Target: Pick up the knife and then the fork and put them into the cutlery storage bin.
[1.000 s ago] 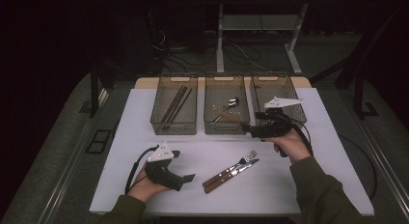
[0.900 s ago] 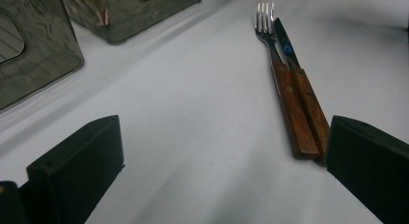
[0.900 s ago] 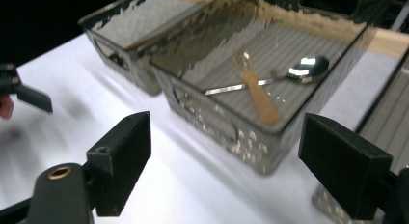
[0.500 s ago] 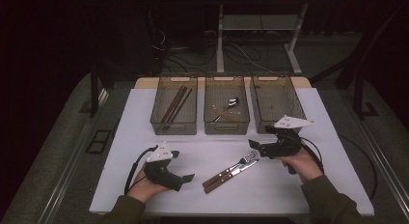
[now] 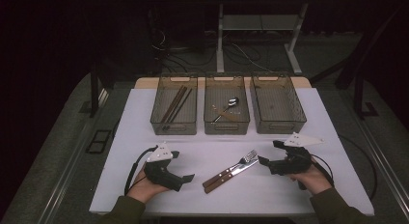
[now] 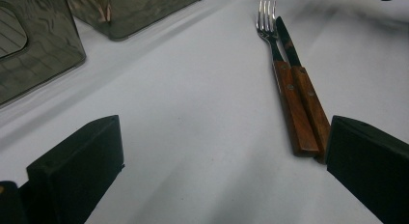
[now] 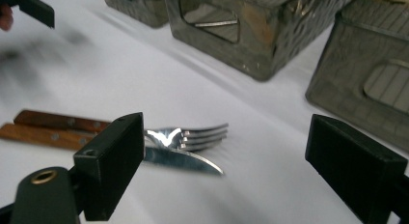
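Note:
A fork (image 5: 245, 159) and a knife (image 5: 235, 171), both with wooden handles, lie side by side at the front middle of the white table (image 5: 308, 118). My left gripper (image 5: 183, 166) rests on the table left of their handles, open and empty; in the left gripper view its wide jaws frame the fork (image 6: 269, 33) and knife (image 6: 288, 45) ahead. My right gripper (image 5: 268, 152) sits low just right of the tines, open, its jaws having just been opening slightly with nothing between them. In the right gripper view the fork (image 7: 193, 135) and knife blade (image 7: 185, 161) lie just past the left jaw.
Three smoky plastic bins stand in a row at the back: the left bin (image 5: 173, 128) holds chopsticks (image 5: 176, 104), the middle bin (image 5: 226, 128) holds a spoon (image 5: 229, 105), and the right bin (image 5: 280, 127) looks empty. Dark floor surrounds the table.
My right gripper has come down and forward from beside the right bin to the table next to the fork tines. The left gripper has stayed put.

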`<state>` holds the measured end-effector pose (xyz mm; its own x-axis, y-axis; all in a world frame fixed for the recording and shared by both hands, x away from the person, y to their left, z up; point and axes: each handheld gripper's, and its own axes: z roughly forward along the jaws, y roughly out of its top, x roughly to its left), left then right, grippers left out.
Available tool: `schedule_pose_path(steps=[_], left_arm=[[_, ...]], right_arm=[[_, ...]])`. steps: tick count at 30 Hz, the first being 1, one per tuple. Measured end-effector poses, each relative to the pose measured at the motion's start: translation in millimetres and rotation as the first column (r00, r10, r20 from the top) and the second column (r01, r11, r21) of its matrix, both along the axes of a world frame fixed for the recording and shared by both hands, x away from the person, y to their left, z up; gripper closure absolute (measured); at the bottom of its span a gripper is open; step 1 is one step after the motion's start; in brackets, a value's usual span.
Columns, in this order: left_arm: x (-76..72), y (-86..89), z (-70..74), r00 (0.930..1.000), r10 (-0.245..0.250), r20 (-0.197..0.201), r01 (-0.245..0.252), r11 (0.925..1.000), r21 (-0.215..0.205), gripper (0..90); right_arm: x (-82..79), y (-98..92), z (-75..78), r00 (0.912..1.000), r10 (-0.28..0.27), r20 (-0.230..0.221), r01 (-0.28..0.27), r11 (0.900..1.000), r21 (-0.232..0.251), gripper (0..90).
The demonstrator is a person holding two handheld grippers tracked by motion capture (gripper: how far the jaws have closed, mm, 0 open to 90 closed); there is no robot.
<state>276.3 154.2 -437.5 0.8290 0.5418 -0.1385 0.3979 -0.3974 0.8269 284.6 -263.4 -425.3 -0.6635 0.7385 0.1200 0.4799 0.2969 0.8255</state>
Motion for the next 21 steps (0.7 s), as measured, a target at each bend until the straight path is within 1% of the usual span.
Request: schedule_pose_path(steps=[2, 5, 7, 12, 16, 17, 18, 19, 20, 21], left_arm=[[-0.7, 0.3, 0.4, 1.0000, 0.000, 0.003, 0.000, 1.0000, -0.001, 0.0], [-0.9, 0.8, 0.4, 1.0000, 0.002, 0.004, -0.002, 1.0000, 0.000, 0.0], [-0.8, 0.6, 0.7, 1.0000, 0.004, 0.006, -0.004, 1.0000, 0.000, 0.0], [0.7, -0.7, 2.5, 0.9999, 0.006, 0.011, -0.006, 0.9999, 0.014, 0.0], [0.9, -4.1, 5.3, 0.9999, 0.005, 0.015, -0.005, 0.9998, 0.020, 0.0], [1.4, -4.6, 6.2, 0.9998, 0.000, 0.021, 0.000, 0.9997, 0.023, 0.0], [1.1, -6.4, 6.8, 0.9998, 0.008, 0.020, -0.009, 0.9997, 0.022, 0.3], [1.6, -7.9, 7.8, 0.9997, 0.009, 0.023, -0.010, 0.9995, 0.029, 1.1], [1.9, -9.6, 9.2, 0.9998, 0.003, 0.021, -0.004, 0.9996, 0.026, 1.8], [2.4, -11.3, 10.6, 0.9996, -0.003, 0.027, 0.002, 0.9997, 0.024, 3.3]], right_arm=[[-3.3, -3.5, -2.2, 1.0000, -0.004, 0.004, 0.004, 1.000, 0.010, 13.4], [-10.6, -7.6, -3.1, 1.0000, -0.003, 0.007, 0.003, 1.000, 0.001, 13.4], [-14.7, -11.2, -3.8, 0.9999, -0.002, 0.010, 0.002, 1.000, 0.003, 13.4], [-21.0, -18.4, -7.1, 0.9999, -0.003, 0.013, 0.002, 1.000, 0.015, 13.4], [-25.2, -19.9, -11.2, 0.9999, 0.009, 0.008, -0.009, 1.000, -0.002, 13.4], [-26.2, -20.4, -12.3, 0.9999, 0.013, 0.009, -0.012, 1.000, -0.015, 13.4], [-27.0, -21.2, -13.4, 0.9999, 0.011, 0.003, -0.011, 1.000, -0.019, 13.4], [-27.5, -22.3, -14.7, 0.9999, 0.011, 0.000, -0.011, 1.000, -0.016, 13.4], [-28.3, -22.9, -15.6, 0.9999, 0.012, -0.006, -0.012, 1.000, -0.016, 13.4], [-28.5, -23.0, -15.8, 0.9999, 0.013, -0.002, -0.013, 1.000, -0.025, 13.3]])
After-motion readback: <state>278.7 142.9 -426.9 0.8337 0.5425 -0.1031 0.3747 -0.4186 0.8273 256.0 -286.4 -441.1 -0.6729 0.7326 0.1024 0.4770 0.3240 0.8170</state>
